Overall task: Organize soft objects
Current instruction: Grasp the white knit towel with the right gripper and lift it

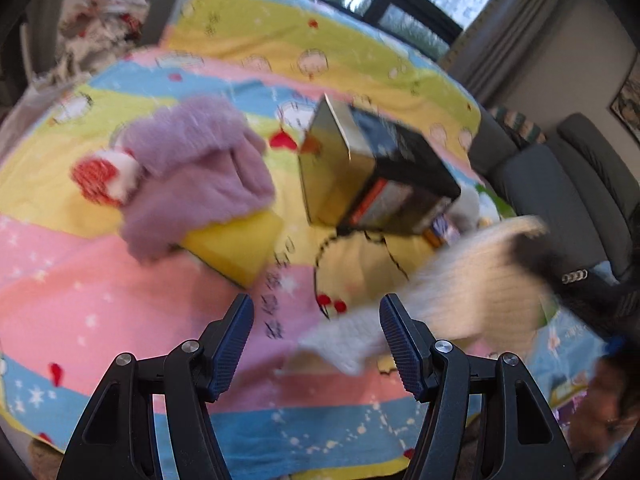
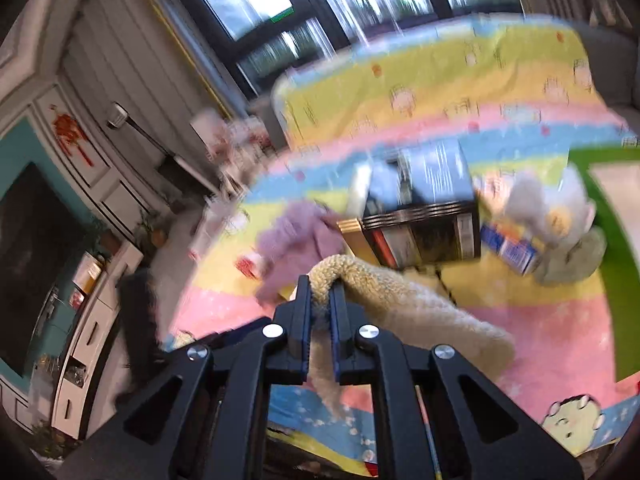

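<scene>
My right gripper (image 2: 320,286) is shut on a cream knitted sock (image 2: 404,300), which hangs from its pads above the bed; in the left wrist view the same cream sock (image 1: 464,296) shows at the right, lifted and blurred. My left gripper (image 1: 317,307) stands open over the striped cartoon blanket (image 1: 100,304), with nothing between its fingers. A fluffy purple garment (image 1: 200,168) lies on a yellow block (image 1: 240,244), with a red and white sock (image 1: 106,178) at its left edge. The purple garment (image 2: 296,236) also shows beyond my right gripper.
A dark open box (image 1: 360,168) stands on the blanket, seen too as the box (image 2: 424,216) in the right wrist view. A grey and white plush (image 2: 560,216) and a small blue carton (image 2: 508,250) lie to its right. Grey chairs (image 1: 560,184) and a cabinet (image 2: 92,336) flank the bed.
</scene>
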Motion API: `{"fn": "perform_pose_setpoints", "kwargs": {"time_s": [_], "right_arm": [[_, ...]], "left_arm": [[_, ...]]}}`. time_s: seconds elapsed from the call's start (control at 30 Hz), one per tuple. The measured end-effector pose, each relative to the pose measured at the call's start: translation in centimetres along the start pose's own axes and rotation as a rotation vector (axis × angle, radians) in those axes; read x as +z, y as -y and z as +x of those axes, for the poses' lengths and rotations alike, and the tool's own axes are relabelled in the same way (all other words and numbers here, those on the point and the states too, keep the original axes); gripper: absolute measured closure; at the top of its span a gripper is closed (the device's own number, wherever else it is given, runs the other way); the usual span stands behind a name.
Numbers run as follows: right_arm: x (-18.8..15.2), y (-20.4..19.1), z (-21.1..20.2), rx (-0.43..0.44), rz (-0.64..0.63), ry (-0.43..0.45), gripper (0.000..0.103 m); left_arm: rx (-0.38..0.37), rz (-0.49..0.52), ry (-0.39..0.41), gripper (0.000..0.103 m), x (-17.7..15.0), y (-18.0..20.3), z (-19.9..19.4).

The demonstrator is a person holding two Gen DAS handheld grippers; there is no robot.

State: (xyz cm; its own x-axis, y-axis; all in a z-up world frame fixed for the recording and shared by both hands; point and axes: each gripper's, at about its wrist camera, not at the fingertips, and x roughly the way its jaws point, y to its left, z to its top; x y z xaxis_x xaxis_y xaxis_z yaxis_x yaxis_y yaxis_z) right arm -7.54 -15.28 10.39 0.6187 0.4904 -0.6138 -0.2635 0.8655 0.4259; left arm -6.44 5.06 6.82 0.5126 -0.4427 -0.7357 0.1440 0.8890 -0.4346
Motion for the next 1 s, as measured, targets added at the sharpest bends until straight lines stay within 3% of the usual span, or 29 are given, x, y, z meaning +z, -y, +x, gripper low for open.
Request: {"fn": "perform_pose_setpoints", "kwargs": {"time_s": [0.13,0.23,0.27,0.33,0.37,0.4,0.47,0.57,0.77,0.83,0.9,1.0], "right_arm": [[-1.9,2.9,5.3,-0.092,0.041,-0.157,0.092],[-2.6,5.2,6.5,-0.157,0.102,-0.216,0.088],[-2.8,5.7,6.3,-0.166,0.115,-0.217,0.082],[-2.6,6.4,5.3,-0.169,0.129,-0.206,0.057],[-2.5,6.6,4.7,-0.164,0.131,-0.19,0.036],[-2.4,6.7,4.1,-0.161,0.132,-0.166,0.026],[-2.0,7.0,2.7,-0.17,0.124,-0.113,0.023],[-1.8,8.4,3.1,-0.198,0.153,-0.128,0.014],[-2.2,10.3,6.7,-0.213,0.205,-0.207,0.012],[-2.4,10.1,7.1,-0.207,0.194,-0.196,0.018],[-2.5,10.1,7.2,-0.182,0.202,-0.195,0.054],[-2.6,10.5,7.5,-0.146,0.219,-0.2,0.071]], "left_arm": [[-0.034,-0.001,-0.073,0.037,-0.5,0.4,1.8],[-0.052,0.025,-0.101,0.037,-1.0,1.4,2.8],[-0.06,0.036,-0.111,0.037,-1.2,1.8,3.2],[-0.068,0.057,-0.125,0.037,-1.5,2.6,3.8],[-0.07,0.067,-0.129,0.037,-1.6,2.9,4.1],[-0.069,0.077,-0.132,0.037,-1.7,3.3,4.3],[-0.065,0.084,-0.136,0.037,-1.8,3.6,4.9],[-0.085,0.087,-0.135,0.037,-1.9,4.0,5.5],[-0.084,0.148,-0.114,0.037,-2.3,6.2,6.7],[-0.083,0.161,-0.104,0.039,-2.4,6.8,7.0],[-0.075,0.185,-0.088,0.056,-2.4,7.5,7.3],[-0.082,0.205,-0.092,0.059,-2.2,8.7,7.9]]}}
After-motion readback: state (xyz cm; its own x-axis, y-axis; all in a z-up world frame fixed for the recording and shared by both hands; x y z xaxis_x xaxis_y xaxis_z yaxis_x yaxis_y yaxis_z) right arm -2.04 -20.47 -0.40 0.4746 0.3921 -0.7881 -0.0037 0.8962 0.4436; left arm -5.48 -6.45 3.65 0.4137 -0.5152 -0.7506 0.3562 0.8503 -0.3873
